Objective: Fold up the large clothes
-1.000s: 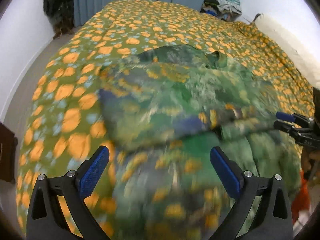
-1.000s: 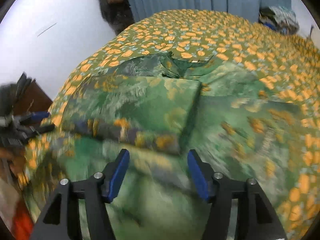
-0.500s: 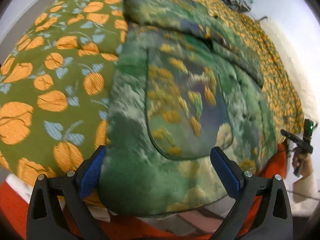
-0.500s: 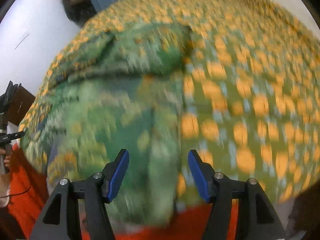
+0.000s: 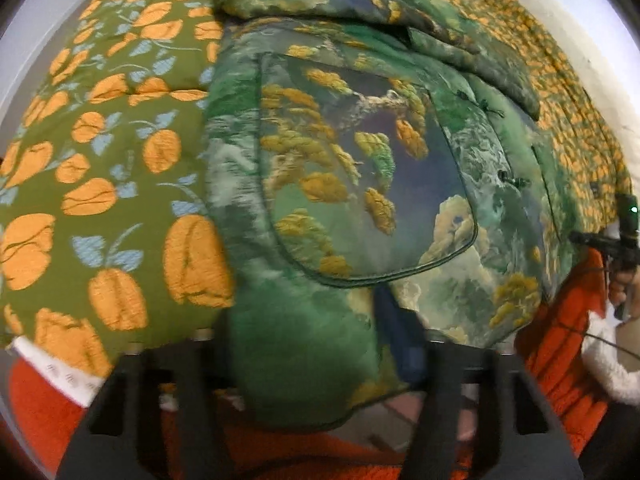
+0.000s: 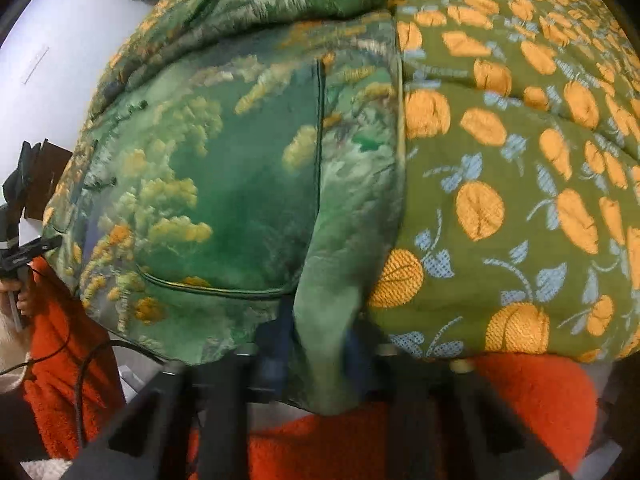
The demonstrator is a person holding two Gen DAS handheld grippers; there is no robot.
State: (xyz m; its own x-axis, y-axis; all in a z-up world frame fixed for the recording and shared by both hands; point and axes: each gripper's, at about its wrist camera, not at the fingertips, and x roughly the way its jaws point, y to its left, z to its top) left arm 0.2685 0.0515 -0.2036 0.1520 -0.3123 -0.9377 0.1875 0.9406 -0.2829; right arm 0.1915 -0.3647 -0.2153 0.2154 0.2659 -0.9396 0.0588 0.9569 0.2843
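A bed point(image 5: 100, 184) with an orange-flowered green cover carries the work. Both grippers' jaws have just been closing: the left gripper point(image 5: 316, 352) and right gripper point(image 6: 320, 356) each pinch the hem of a green landscape-print jacket point(image 5: 360, 168) at the bed's near edge. Its far part lies folded over; the gripper fingers are blurred and partly buried in cloth.

Black angular frames on the left gripper point(image 5: 304, 344) and right gripper point(image 6: 320, 344), dark blue pads on the fingers point(image 5: 404, 344), small silver screws at the finger joints. Fuzzy orange-red garment point(image 6: 532, 396) below, with white fleecy sleeve point(image 5: 608, 372). Thin black cable point(image 6: 80, 380) looping across the orange.
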